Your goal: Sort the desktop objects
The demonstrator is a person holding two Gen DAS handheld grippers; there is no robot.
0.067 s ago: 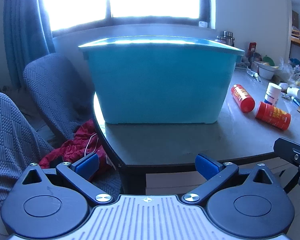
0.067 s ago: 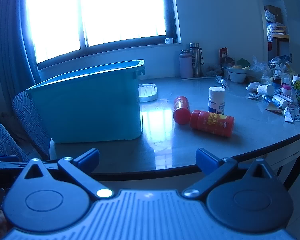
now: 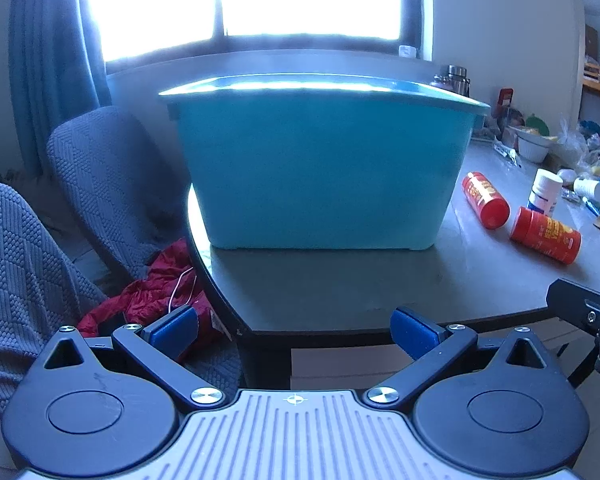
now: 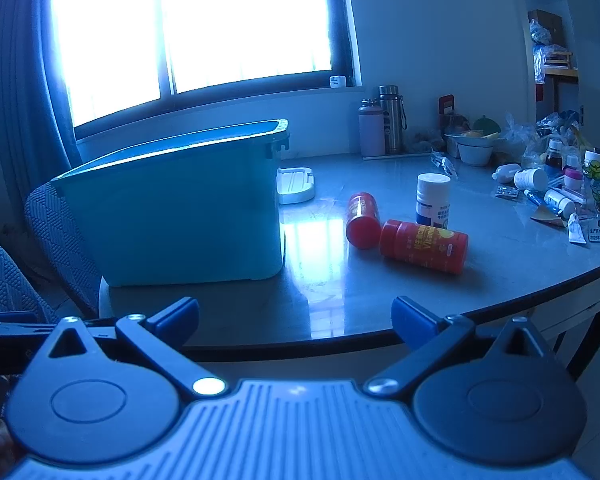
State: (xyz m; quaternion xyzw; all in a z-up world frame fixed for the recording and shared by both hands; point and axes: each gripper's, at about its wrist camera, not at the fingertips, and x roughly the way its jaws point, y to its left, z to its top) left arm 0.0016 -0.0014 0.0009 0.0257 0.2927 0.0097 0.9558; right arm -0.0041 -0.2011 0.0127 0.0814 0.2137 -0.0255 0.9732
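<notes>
Nothing of note has changed since the frame a moment earlier: your left gripper and right gripper hold the same posts short of the counter edge, both spread wide with nothing between the pads. The teal bin stands at the counter's left end, and beside it two red bottles lie on their sides next to an upright white bottle, all outside the bin. With no object displaced between the two frames, sorting shows no measurable progress across this interval.
</notes>
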